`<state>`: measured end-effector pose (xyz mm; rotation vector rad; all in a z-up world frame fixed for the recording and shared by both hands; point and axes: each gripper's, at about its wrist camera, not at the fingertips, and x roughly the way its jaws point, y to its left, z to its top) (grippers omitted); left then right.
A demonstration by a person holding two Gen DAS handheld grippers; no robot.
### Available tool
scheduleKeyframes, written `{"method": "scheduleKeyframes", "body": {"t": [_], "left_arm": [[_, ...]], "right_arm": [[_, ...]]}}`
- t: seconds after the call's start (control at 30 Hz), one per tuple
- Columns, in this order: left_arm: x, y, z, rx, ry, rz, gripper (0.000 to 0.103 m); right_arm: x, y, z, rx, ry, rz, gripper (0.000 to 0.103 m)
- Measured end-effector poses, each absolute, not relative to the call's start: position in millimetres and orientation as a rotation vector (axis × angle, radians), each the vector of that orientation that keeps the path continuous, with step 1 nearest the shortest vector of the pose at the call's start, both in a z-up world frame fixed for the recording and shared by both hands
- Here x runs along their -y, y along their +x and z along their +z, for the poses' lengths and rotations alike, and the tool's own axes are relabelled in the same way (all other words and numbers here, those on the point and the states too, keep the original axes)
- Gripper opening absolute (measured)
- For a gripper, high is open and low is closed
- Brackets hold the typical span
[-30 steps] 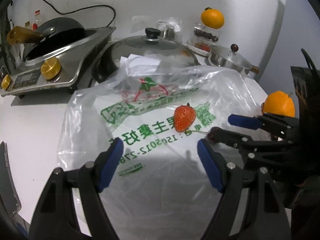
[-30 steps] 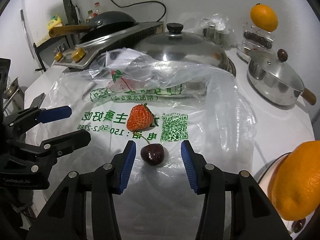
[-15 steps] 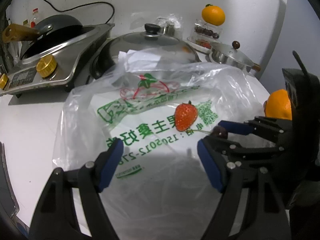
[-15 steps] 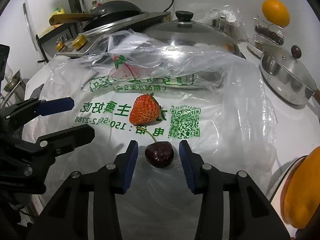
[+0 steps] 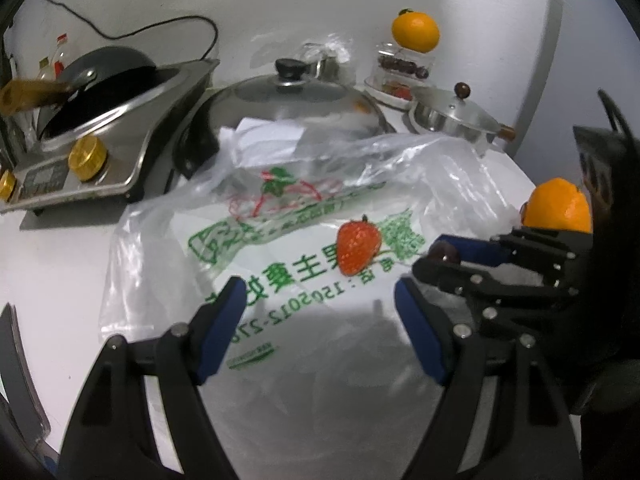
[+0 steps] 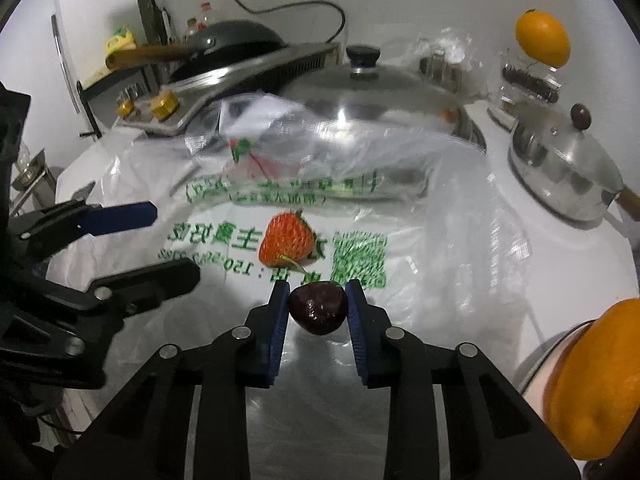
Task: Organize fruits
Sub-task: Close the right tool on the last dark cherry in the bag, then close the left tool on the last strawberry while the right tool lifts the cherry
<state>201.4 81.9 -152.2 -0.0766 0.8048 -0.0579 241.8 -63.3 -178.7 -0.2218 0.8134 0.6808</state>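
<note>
A dark cherry (image 6: 318,312) lies on the printed plastic bag (image 6: 460,240), and my right gripper (image 6: 318,300) is closing on it, its blue pads (image 6: 280,312) touching both sides. Just beyond the cherry lies a red strawberry (image 6: 286,240). In the left wrist view the strawberry (image 5: 357,246) sits ahead of my left gripper (image 5: 316,308), which stands open over the bag (image 5: 280,380) with nothing between its fingers. The right gripper (image 5: 440,258) reaches in from the right there, the cherry (image 5: 442,249) showing at its tip.
An orange (image 5: 558,210) sits at the right edge of the bag. At the back stand a lidded wok (image 5: 296,100), a stove with a pan (image 5: 100,140), a small steel pot (image 5: 452,116), and a clear box of cherries (image 5: 402,66) topped by another orange (image 5: 415,33).
The right gripper's jaws have come together from wide apart onto the cherry. The left gripper has stayed open and nearly still.
</note>
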Motion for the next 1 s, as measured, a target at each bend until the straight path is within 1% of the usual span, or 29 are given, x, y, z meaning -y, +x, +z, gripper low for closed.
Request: {"method": "scheduleKeyframes", "body": {"t": [0.2, 0.37, 0.77, 0.8, 0.83, 0.87, 0.97, 1.0], "left_arm": [[-70, 212, -143, -0.804, -0.04, -0.076, 0.077], [-61, 226, -146, -0.817, -0.018, -0.092, 0.077], [-42, 261, -166, -0.868, 0.06, -0.084, 0.077], [-42, 264, -168, -0.875, 0.058, -0.084, 0.076], [-42, 266, -170, -0.88, 0.055, -0.082, 0.071], [-43, 268, -172, -0.884, 0.057, -0.08, 0.069], [-43, 273, -176, -0.892, 0.055, -0.075, 0.066], [-43, 274, -177, -0.895, 0.055, -0.075, 0.06]], "right_arm": [[80, 241, -153, -0.748, -0.179, 0.667, 0.03], [94, 244, -142, -0.723, -0.161, 0.656, 0.03], [112, 254, -142, -0.721, -0.122, 0.647, 0.03], [112, 255, -142, -0.719, -0.119, 0.647, 0.03], [113, 255, -142, -0.718, -0.118, 0.647, 0.03], [114, 255, -142, -0.717, -0.117, 0.647, 0.03], [116, 256, -144, -0.721, -0.116, 0.646, 0.03], [117, 256, -145, -0.723, -0.113, 0.647, 0.03]]}}
